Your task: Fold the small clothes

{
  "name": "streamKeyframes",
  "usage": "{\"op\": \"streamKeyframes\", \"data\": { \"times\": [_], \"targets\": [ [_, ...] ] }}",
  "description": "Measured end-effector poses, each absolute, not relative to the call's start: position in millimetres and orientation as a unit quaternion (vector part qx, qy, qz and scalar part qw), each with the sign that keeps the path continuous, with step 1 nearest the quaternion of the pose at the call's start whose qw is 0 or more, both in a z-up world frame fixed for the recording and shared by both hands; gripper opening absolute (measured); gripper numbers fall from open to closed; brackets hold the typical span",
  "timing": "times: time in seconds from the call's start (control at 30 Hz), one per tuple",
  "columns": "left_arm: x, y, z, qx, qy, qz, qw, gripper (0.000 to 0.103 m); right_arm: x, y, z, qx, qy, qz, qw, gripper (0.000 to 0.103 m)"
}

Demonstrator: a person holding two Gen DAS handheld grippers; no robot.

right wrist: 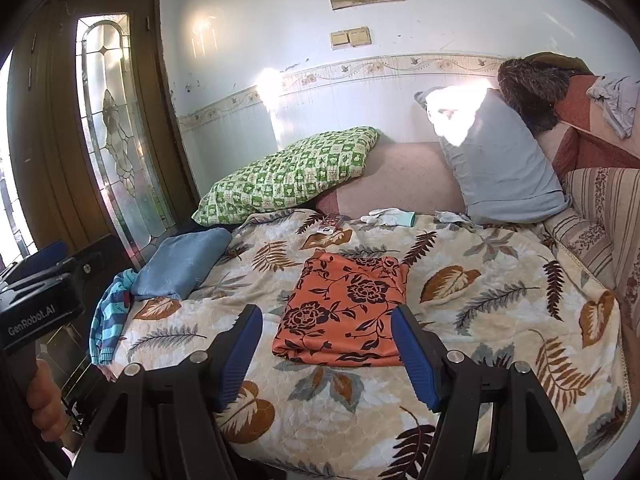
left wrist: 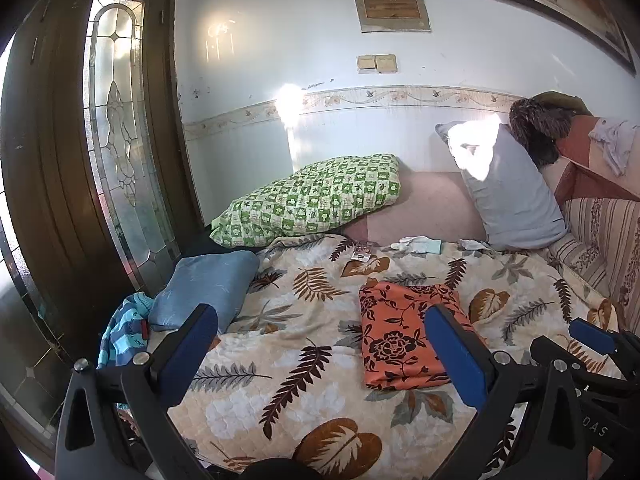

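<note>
Currently:
- Orange floral cloth [right wrist: 344, 310]: folded flat, mid-bed on the leaf blanket [right wrist: 500, 280].
- Left gripper [left wrist: 320, 344], right gripper [right wrist: 326, 348]: both apart, empty, above the bed.
- Step: apparently between garments.
- Next, likely: striped garment [right wrist: 110, 320] at left edge needs fetching.

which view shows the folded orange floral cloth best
The right wrist view. There the orange floral cloth lies whole on the leaf-print blanket, framed between the open right gripper fingers. In the left wrist view the cloth is partly covered by a blue finger of the left gripper.
</note>
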State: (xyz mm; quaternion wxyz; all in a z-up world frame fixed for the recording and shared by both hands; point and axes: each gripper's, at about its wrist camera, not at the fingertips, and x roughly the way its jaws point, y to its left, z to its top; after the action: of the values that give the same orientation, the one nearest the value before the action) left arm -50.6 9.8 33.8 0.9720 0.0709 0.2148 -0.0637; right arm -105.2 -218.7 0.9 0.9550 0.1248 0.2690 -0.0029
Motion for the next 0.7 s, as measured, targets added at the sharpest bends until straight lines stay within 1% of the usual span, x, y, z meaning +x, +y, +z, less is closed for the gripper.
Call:
{"op": "streamKeyframes", "data": {
  "times": [0.7],
  "targets": [
    [-50.3,8.1,28.7,0.071,0.222,-0.064,0.97,0.103,-105.1,-220.9,-1.9,0.132,0.272,-0.007,0.953,0.071]
  ]
}}
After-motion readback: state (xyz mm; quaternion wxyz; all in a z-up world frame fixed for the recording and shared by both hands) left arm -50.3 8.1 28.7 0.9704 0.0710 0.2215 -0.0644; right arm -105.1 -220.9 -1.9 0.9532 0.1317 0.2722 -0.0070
